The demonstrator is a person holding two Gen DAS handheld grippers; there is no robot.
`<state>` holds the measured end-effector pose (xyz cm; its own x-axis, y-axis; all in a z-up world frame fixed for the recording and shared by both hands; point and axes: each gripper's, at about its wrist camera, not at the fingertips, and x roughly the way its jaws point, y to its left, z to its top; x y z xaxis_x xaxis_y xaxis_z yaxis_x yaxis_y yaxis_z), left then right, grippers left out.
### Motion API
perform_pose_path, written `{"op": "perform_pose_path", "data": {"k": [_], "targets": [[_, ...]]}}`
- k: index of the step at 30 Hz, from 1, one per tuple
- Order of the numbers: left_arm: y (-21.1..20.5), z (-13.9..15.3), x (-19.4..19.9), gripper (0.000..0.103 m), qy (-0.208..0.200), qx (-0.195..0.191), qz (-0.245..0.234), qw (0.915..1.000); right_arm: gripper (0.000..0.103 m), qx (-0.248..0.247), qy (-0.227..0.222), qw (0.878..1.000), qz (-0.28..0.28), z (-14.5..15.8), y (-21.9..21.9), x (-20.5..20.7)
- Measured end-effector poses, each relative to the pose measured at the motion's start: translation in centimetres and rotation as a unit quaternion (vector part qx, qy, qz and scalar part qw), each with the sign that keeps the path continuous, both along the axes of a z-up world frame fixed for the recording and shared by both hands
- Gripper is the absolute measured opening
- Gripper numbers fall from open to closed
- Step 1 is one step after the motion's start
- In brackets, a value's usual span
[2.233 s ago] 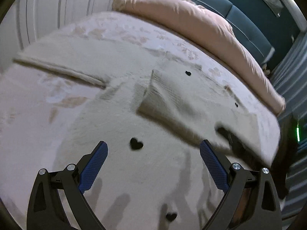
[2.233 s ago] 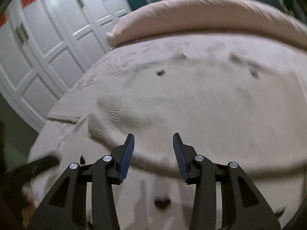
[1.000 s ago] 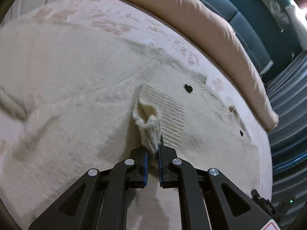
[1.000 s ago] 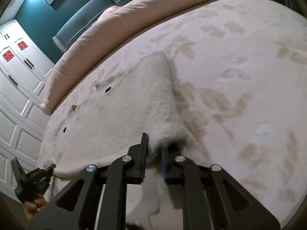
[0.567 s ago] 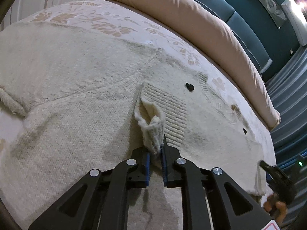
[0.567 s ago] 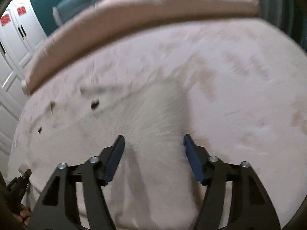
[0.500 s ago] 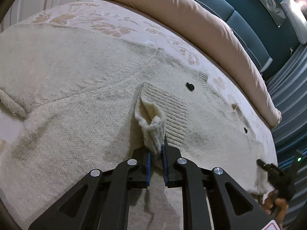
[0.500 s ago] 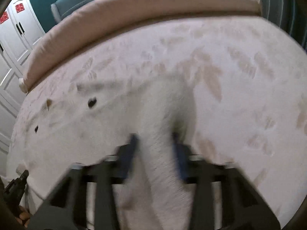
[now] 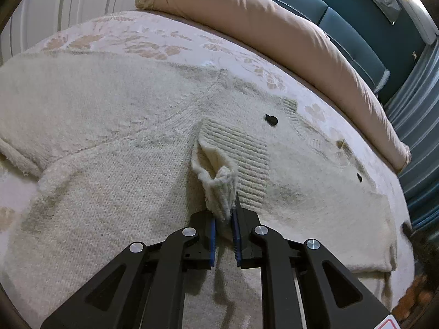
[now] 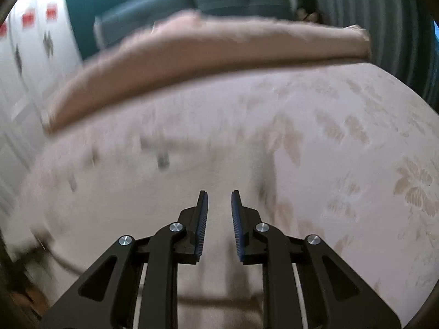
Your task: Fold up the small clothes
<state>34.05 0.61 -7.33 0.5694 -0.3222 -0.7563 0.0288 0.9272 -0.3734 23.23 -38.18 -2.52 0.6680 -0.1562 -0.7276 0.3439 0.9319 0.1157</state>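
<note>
One cream knitted cardigan (image 9: 115,164), spread flat on the floral bed (image 9: 170,41); soft, floppy. Left claw (image 9: 223,219) pinches its ribbed cuff (image 9: 219,189). Right claw (image 10: 219,213) opening, nothing between. Take hold at edges.

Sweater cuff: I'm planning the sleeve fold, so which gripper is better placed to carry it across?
Left. The left gripper pinches the ribbed cuff; the right gripper, jaws opening, holds nothing.

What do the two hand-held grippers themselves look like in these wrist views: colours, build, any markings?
Both look alike. The left hand-held gripper and right hand-held gripper have black angular linkage arms with triangular cut-outs, silver round pivot bolts, and blue ribbed pads on the fingers. A red-edged white sticker shows at the left view's bottom corner.
</note>
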Motion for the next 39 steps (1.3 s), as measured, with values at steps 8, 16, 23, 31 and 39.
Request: {"op": "perform_pose_path", "data": {"k": [8,16,23,31,39], "targets": [[0.1,0.1,-0.1,0.014,-0.003,0.003,0.002,1.0000,0.021,-0.021,0.022,1.000,0.000,-1.5,1.3,-2.2],[8.1,4.2,-4.3,0.059,-0.029,-0.024,0.059,0.9976,0.034,-0.028,0.003,1.000,0.003,-3.5,2.7,-4.4],[27.9,4.8,-5.2,0.071,0.004,-0.004,0.246,0.9693,0.037,-0.021,-0.006,1.000,0.003,-3.3,2.7,-4.9],[42.3,3.0,-1.1,0.070,0.040,-0.085,0.384,0.9187,0.039,-0.035,-0.001,0.999,-0.002,-3.6,3.3,-4.5],[42.7,3.5,1.2,0.009,0.031,-0.099,0.371,0.9227,0.040,-0.051,0.003,0.999,-0.008,-3.8,3.8,-4.2]]}}
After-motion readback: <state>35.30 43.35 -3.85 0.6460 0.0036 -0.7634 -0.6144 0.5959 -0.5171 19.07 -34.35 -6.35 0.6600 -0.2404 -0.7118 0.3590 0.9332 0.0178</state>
